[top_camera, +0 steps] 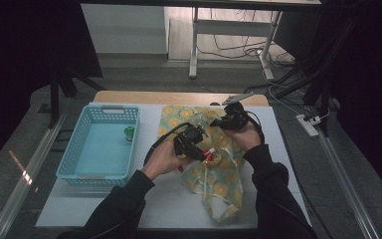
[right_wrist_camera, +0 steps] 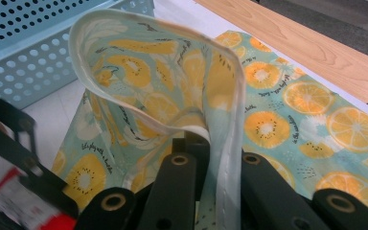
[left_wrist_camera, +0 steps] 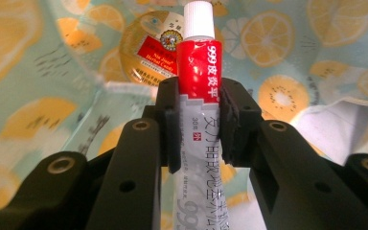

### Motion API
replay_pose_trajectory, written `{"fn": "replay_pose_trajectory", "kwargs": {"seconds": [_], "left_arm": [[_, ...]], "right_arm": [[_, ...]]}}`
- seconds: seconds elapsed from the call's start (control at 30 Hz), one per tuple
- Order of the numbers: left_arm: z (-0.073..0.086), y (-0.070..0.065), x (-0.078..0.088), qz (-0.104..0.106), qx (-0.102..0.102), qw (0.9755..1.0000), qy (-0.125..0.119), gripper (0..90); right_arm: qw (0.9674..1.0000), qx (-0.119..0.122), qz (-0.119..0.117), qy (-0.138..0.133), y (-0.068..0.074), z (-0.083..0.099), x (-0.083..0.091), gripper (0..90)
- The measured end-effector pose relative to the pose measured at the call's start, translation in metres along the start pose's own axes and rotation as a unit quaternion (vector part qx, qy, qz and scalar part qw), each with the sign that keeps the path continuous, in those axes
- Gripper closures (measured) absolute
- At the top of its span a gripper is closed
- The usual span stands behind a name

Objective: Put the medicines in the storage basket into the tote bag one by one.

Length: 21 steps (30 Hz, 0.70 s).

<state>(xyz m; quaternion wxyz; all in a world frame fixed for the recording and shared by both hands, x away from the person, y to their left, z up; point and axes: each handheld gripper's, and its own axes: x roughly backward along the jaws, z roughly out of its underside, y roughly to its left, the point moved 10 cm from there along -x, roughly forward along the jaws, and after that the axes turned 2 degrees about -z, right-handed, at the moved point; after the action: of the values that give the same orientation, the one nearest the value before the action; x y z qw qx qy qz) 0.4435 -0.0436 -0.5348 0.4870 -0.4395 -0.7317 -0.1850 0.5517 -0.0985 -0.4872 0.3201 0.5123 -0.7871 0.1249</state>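
From above: one lemon-print bag (top_camera: 214,164) mid-desk, one blue basket (top_camera: 102,144) to the left with one small green thing (top_camera: 128,133) inside.

Left claw (left_wrist_camera: 199,120) view: clamped on one red-and-white tube (left_wrist_camera: 199,76), with one round tin (left_wrist_camera: 151,48) beyond.

Right claw (right_wrist_camera: 206,158) view: pinched tight on the bag's rim, mouth open. I'd say unpacking's partway done.

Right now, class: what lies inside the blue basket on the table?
Inside the blue basket one small green-capped item stands near its right wall; the rest of the floor looks bare. The near wall hides the strip of floor just behind it.
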Motion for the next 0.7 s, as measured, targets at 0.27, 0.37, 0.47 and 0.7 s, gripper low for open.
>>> {"fn": "replay_pose_trajectory", "kwargs": {"seconds": [0.27, 0.37, 0.47, 0.7], "left_arm": [[-0.005, 0.005, -0.023, -0.014, -0.005, 0.9997, 0.019, 71.6], [-0.008, 0.008, -0.028, -0.014, -0.005, 0.9997, 0.018, 71.6], [-0.012, 0.010, -0.033, -0.017, -0.007, 0.9997, 0.015, 71.5], [-0.019, 0.016, -0.044, -0.043, -0.012, 0.9988, 0.017, 71.4]], "right_arm": [[1.0000, -0.001, 0.000, 0.000, 0.000, 0.000, -0.001, 90.0], [1.0000, 0.000, 0.001, 0.000, 0.000, 0.000, -0.001, 90.0], [1.0000, -0.001, 0.002, 0.002, -0.001, 0.001, -0.002, 90.0], [1.0000, -0.003, 0.004, 0.002, -0.001, 0.001, -0.003, 90.0]]}}
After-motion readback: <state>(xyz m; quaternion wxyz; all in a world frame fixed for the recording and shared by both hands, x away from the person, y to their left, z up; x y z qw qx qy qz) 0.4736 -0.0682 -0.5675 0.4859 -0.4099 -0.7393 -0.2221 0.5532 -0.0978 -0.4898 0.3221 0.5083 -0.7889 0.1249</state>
